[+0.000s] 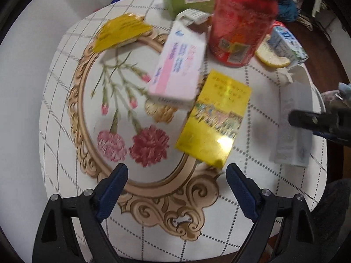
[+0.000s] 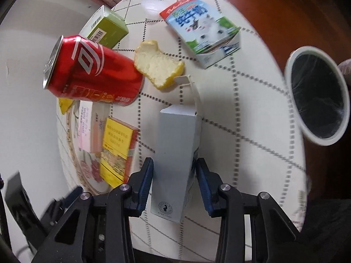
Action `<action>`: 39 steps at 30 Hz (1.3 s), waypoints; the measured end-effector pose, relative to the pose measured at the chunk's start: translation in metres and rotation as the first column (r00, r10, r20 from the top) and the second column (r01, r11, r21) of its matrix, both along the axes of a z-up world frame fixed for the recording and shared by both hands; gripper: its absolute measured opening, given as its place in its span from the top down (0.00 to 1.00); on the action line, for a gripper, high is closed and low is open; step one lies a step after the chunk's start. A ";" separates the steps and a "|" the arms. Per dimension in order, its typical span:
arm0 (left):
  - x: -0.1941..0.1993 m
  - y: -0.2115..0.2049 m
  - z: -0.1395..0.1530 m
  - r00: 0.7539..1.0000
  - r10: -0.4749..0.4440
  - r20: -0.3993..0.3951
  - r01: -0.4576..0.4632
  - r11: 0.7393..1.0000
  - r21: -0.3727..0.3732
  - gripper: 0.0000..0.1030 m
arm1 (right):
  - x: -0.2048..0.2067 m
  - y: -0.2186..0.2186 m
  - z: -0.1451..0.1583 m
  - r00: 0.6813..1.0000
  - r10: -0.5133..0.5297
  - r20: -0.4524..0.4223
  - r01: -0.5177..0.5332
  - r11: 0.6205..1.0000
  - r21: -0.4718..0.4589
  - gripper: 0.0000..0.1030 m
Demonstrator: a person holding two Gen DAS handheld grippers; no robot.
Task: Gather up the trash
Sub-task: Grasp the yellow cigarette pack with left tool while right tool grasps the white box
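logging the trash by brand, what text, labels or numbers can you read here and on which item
"纯牛奶": blue characters on the milk carton; the red script above them is too blurred.
Large white "0"-like mark: on the red can; its small print is unreadable.
Barcode on the green box: digits too small.
Yellow pack: Chinese lines too blurred.
Pink and white box: characters blurred.
Grey box: round emblem, lettering too small.

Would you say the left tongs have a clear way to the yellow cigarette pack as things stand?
Probably yes: the left tongs stand open just short of the yellow cigarette pack, with nothing between; only the pink-and-white box overlaps its far end.
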State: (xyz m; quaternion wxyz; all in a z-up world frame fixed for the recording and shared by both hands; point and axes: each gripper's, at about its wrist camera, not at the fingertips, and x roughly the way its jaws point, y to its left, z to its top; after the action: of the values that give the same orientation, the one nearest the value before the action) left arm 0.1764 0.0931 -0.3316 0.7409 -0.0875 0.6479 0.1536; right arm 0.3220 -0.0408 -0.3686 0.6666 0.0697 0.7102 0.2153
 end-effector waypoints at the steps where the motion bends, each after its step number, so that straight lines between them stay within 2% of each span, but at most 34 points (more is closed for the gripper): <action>1: 0.005 -0.003 0.000 1.000 -0.024 0.007 0.024 1.000 -0.009 0.12 | -0.001 -0.006 0.003 1.000 0.001 0.004 -0.001 1.000 -0.013 0.60; 6: 0.027 -0.015 -0.010 0.994 -0.105 -0.019 0.105 0.994 -0.039 0.12 | -0.004 -0.033 0.010 1.000 0.000 0.006 0.001 0.997 -0.077 0.60; 8: 0.034 -0.018 -0.013 0.993 -0.117 -0.027 0.115 0.992 -0.045 0.22 | -0.003 -0.037 0.006 1.000 -0.002 -0.006 0.002 0.996 -0.090 0.60; 9: 0.036 -0.018 -0.014 0.993 -0.112 -0.031 0.110 0.993 -0.049 0.41 | -0.003 -0.039 0.005 1.000 0.000 -0.010 -0.001 0.995 -0.098 0.60; 12: 0.036 -0.014 -0.014 0.997 -0.080 -0.019 0.078 0.994 -0.076 0.44 | -0.005 -0.041 0.001 1.000 0.006 -0.013 -0.007 0.995 -0.104 0.60; 15: 0.028 -0.011 -0.013 1.000 -0.021 -0.014 0.019 0.994 -0.109 0.44 | -0.005 -0.040 0.003 0.999 0.040 -0.011 -0.041 0.991 -0.129 0.61; 17: 0.009 -0.013 -0.013 0.999 0.050 -0.021 -0.052 0.990 -0.131 0.44 | -0.011 -0.043 0.006 0.997 0.071 -0.013 -0.072 0.988 -0.138 0.61; 20: -0.033 -0.017 -0.017 0.985 0.170 -0.034 -0.173 0.963 -0.208 0.44 | -0.025 -0.056 0.009 0.992 0.126 -0.021 -0.128 0.980 -0.155 0.61; 22: -0.057 -0.021 -0.016 0.976 0.214 -0.028 -0.215 0.948 -0.237 0.44 | -0.037 -0.061 0.009 0.986 0.167 -0.029 -0.169 0.971 -0.169 0.61; 26: -0.069 -0.033 -0.019 0.985 0.170 -0.018 -0.170 0.967 -0.192 0.43 | -0.057 -0.065 0.004 0.973 0.228 -0.035 -0.231 0.954 -0.192 0.59; 28: -0.063 -0.036 -0.024 0.990 0.139 -0.029 -0.142 0.973 -0.181 0.42 | -0.061 -0.069 0.001 0.975 0.218 -0.036 -0.220 0.954 -0.201 0.42; 29: -0.061 -0.036 -0.024 0.991 0.130 -0.029 -0.133 0.974 -0.181 0.42 | -0.062 -0.070 0.001 0.978 0.206 -0.036 -0.209 0.958 -0.197 0.41; 31: -0.033 -0.038 -0.024 0.994 0.103 -0.035 -0.107 0.982 -0.157 0.42 | -0.063 -0.072 0.002 0.982 0.189 -0.031 -0.191 0.963 -0.190 0.41; 37: -0.002 -0.024 -0.027 0.993 0.116 -0.022 -0.117 0.990 -0.077 0.42 | -0.068 -0.072 0.005 0.987 0.158 0.009 -0.154 0.970 -0.190 0.42; 38: 0.001 -0.020 -0.027 0.993 0.120 -0.017 -0.121 0.990 -0.072 0.42 | -0.068 -0.071 0.005 0.988 0.155 0.016 -0.149 0.970 -0.190 0.43; 39: 0.008 -0.015 -0.028 0.992 0.122 -0.015 -0.123 0.990 -0.069 0.42 | -0.067 -0.070 0.005 0.987 0.157 0.020 -0.150 0.970 -0.194 0.49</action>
State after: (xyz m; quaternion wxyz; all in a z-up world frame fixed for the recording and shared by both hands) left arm 0.1842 0.0779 -0.3600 0.7232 -0.1523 0.6501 0.1766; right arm 0.2547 -0.1104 -0.3637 0.6641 -0.0535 0.7189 0.1981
